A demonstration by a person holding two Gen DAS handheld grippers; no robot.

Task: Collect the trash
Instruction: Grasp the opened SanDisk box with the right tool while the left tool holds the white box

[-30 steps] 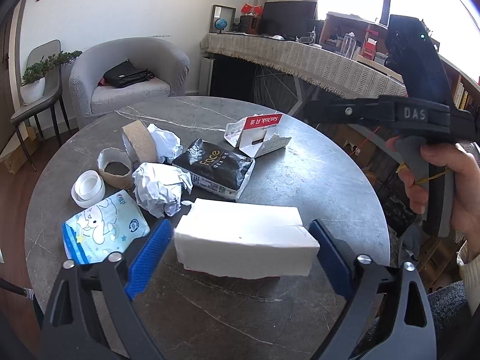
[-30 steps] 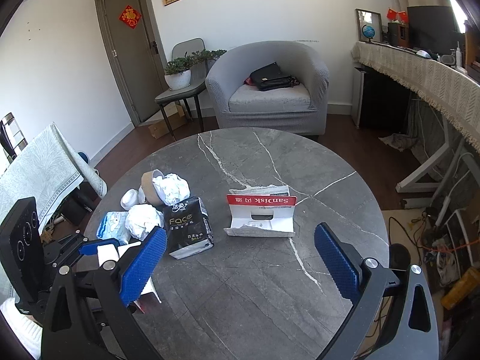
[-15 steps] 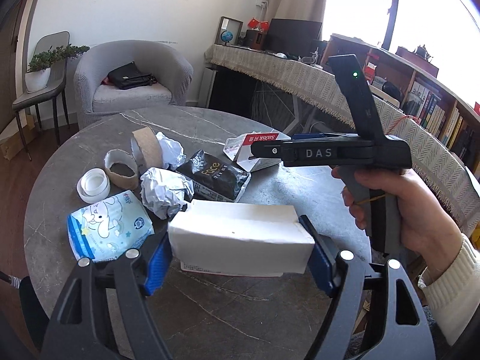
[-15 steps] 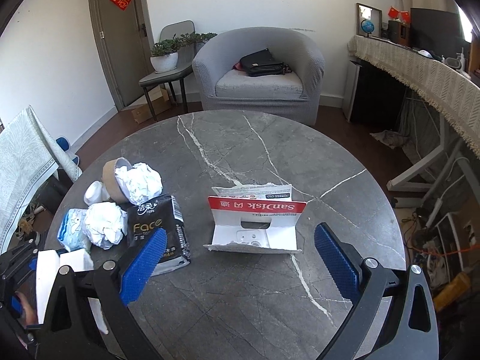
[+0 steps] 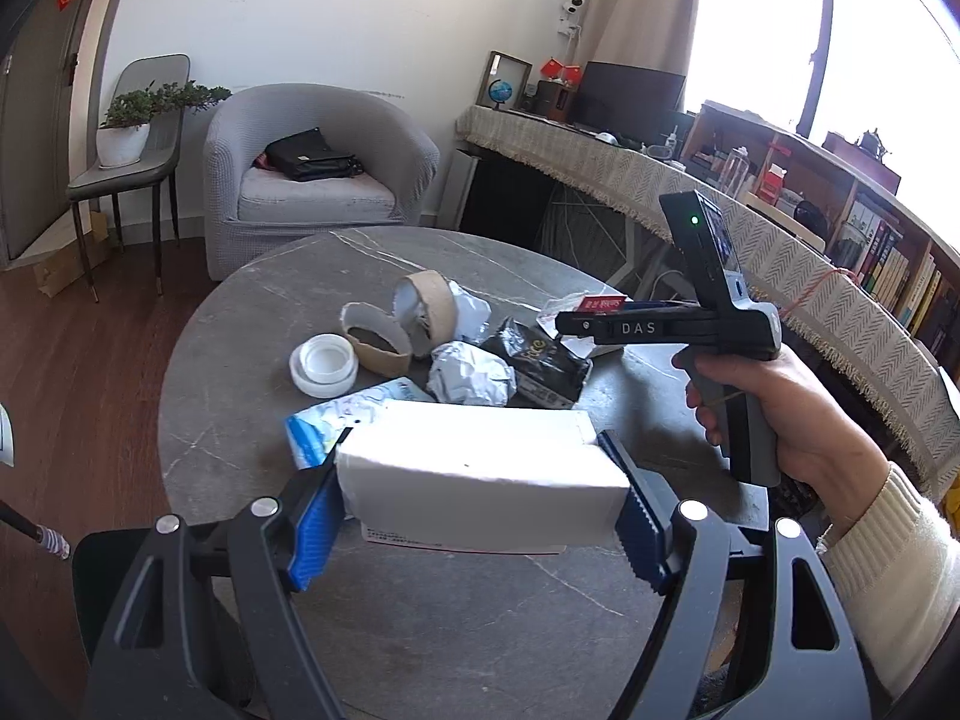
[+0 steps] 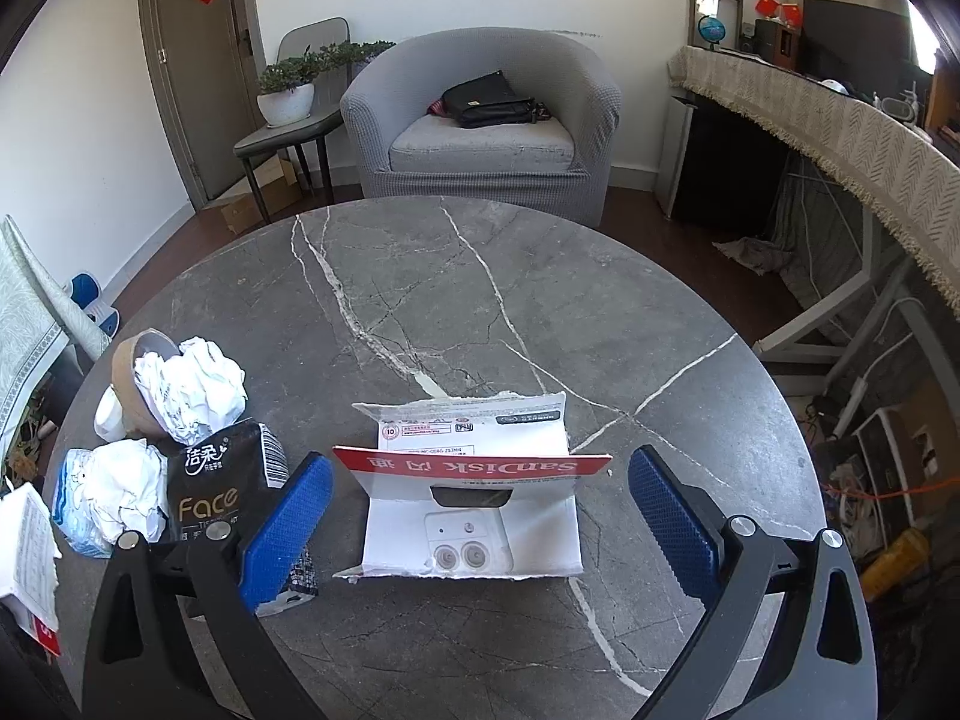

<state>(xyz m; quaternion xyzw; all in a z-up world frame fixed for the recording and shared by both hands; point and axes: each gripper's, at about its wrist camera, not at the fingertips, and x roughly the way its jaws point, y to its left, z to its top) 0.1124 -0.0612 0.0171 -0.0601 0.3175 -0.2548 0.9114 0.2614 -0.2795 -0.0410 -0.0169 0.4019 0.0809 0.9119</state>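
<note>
Pinching a white rectangular box [image 5: 480, 468] end to end between the blue pads [image 5: 312, 525] of the left gripper [image 5: 474, 531], and holding it clear above the near edge of the round grey marble table [image 5: 420, 630]; showing plain white faces with a small printed label underneath. Hovering spread wide with the right gripper [image 6: 480, 522] over a torn-open white card package [image 6: 474, 504] with a red SanDisk strip, lying flat on the table between the two fingers and touching neither. Counting the rest, clustered at the table's left side: two crumpled white paper balls [image 6: 192, 390], one black tissue pack [image 6: 210, 492] marked Face, one pale blue tissue pack [image 6: 72, 504] partly under the nearer ball, two brown cardboard tape rings [image 5: 378, 342], one white round lid [image 5: 324, 363]. Gripping the right tool's handle with the right hand [image 5: 780, 402], beside the table's edge. Sitting beyond the table: one grey armchair [image 6: 480, 114] carrying one black bag [image 6: 486, 99].
</note>
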